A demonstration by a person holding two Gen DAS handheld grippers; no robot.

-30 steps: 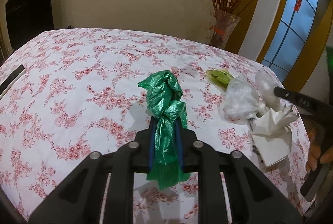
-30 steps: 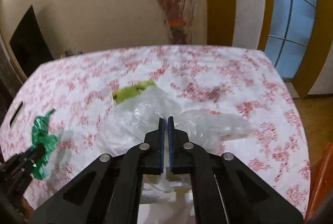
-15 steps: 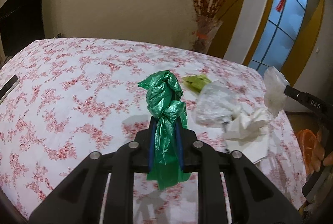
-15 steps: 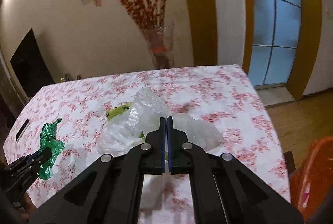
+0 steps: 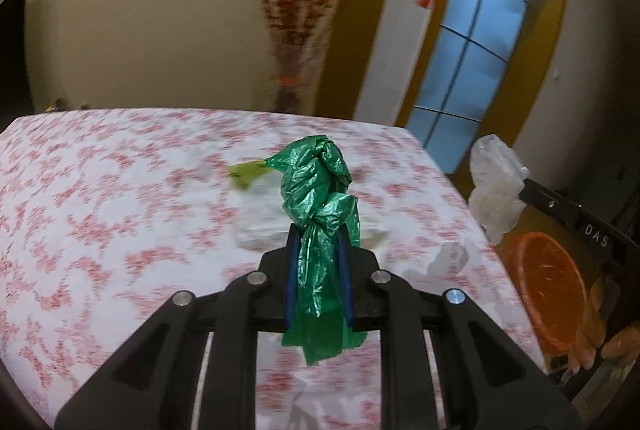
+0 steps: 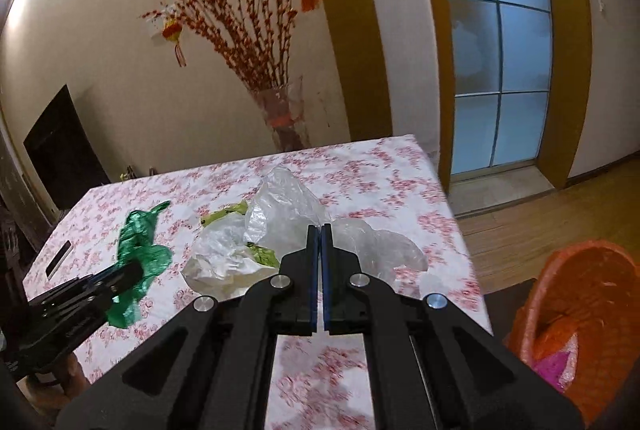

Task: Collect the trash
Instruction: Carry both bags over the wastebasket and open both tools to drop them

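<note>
My left gripper (image 5: 318,242) is shut on a crumpled green plastic bag (image 5: 316,186), held up above the floral tablecloth (image 5: 100,214). The right wrist view shows that same gripper (image 6: 132,272) and green bag (image 6: 140,250) at the left. My right gripper (image 6: 320,234) is shut on a clear plastic bag (image 6: 288,206) that billows on both sides of its fingers. In the left wrist view the clear bag (image 5: 496,186) hangs from the right gripper past the table's right edge. An orange basket (image 6: 580,318) stands on the floor to the right, below the table.
A white crumpled bag (image 6: 224,258) and a yellow-green wrapper (image 6: 228,214) lie on the table. A dark flat object (image 6: 58,260) lies at its left edge. A vase of red branches (image 6: 280,114) stands behind the table. Wooden floor (image 6: 520,230) lies to the right.
Both grippers have risen and swung right with their bags. The clear bag has come off the table, and the orange basket has come into view.
</note>
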